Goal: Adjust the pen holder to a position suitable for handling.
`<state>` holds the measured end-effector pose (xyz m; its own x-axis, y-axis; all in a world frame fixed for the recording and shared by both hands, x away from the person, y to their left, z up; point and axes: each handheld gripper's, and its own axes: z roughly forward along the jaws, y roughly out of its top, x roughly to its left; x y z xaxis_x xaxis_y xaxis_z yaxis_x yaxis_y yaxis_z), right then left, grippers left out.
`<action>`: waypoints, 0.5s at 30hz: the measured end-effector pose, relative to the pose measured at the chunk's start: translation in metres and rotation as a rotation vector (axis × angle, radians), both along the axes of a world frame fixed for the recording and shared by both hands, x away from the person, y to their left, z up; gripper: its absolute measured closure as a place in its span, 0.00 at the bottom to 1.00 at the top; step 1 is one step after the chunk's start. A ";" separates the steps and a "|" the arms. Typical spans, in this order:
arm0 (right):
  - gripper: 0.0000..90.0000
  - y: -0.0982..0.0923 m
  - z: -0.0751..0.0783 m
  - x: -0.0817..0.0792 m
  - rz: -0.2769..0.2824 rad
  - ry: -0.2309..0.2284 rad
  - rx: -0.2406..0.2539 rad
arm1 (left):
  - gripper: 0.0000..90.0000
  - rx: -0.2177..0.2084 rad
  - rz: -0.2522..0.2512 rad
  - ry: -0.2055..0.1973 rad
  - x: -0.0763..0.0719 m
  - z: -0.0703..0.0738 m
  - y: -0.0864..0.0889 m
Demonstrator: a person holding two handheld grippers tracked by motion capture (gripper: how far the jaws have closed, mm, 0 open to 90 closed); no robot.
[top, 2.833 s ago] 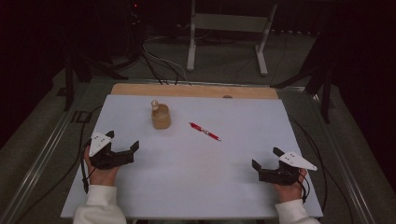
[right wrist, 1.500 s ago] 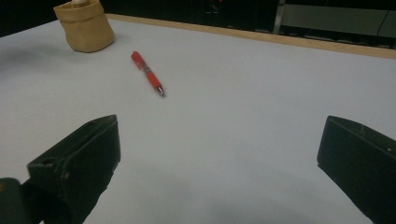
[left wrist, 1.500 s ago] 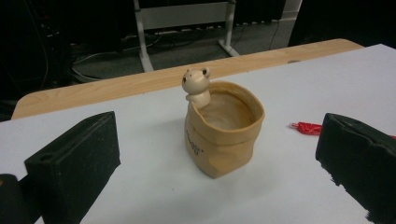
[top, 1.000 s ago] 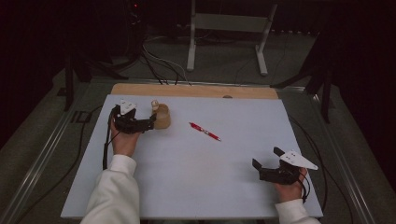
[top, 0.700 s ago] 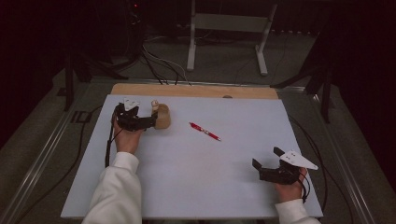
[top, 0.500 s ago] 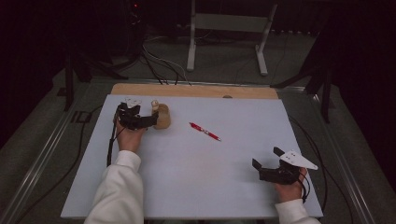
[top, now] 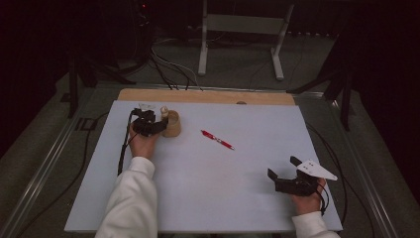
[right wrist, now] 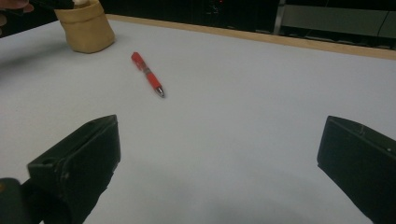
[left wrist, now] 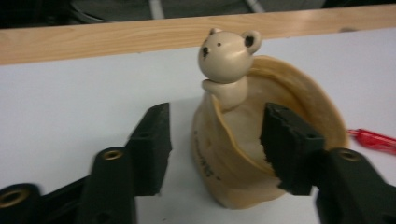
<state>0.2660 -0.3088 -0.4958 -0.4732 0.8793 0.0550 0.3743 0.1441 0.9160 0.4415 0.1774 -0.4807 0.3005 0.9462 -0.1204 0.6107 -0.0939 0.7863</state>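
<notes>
**Clerk:** Item one?

**Me:** Bear pot (left wrist: pixel 261 140), tan, a small bear head on its rim. It stands near the wooden strip (top: pixel 208 95) at the table's (top: pixel 208 198) far edge, and the red pen (top: pixel 218 140) lies beside it.

**Clerk:** Your tools?

**Me:** My left gripper (left wrist: pixel 215 135) has just been closing. One jaw is inside the pot's mouth, the other outside the wall with a gap remaining, so nothing is pinched yet. My right gripper (right wrist: pixel 219 154) is spread wide, well apart from the pot.

**Clerk:** Handling?

**Me:** Probably light, stiff, smooth and chippable. I would grip the wall below the bear, gently.

**Clerk:** Unclear?

**Me:** The pot's interior, its far side, and the small lettering.
</notes>
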 end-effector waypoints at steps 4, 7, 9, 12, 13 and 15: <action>0.00 0.000 0.000 0.000 -0.001 0.003 0.000 | 0.66 0.023 -0.038 0.034 0.000 -0.001 -0.005; 0.00 0.000 0.000 0.000 -0.001 0.000 -0.001 | 0.70 0.089 -0.058 0.073 -0.001 -0.008 -0.008; 0.00 0.000 0.000 0.000 -0.002 0.001 -0.001 | 0.78 0.091 -0.064 0.071 -0.003 -0.012 -0.009; 0.00 0.000 0.000 0.000 -0.004 0.001 -0.002 | 0.88 0.068 -0.036 0.057 -0.004 -0.012 -0.008; 0.00 0.000 0.000 0.000 -0.004 0.003 -0.001 | 0.91 0.064 -0.038 0.053 -0.005 -0.011 -0.008; 0.00 0.000 0.000 0.000 -0.004 0.004 -0.002 | 0.92 0.078 -0.038 0.050 -0.005 -0.011 -0.009</action>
<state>0.2663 -0.3086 -0.4961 -0.4696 0.8812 0.0551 0.3788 0.1447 0.9141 0.4365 0.1683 -0.4916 0.3314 0.9414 -0.0624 0.6438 -0.1772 0.7444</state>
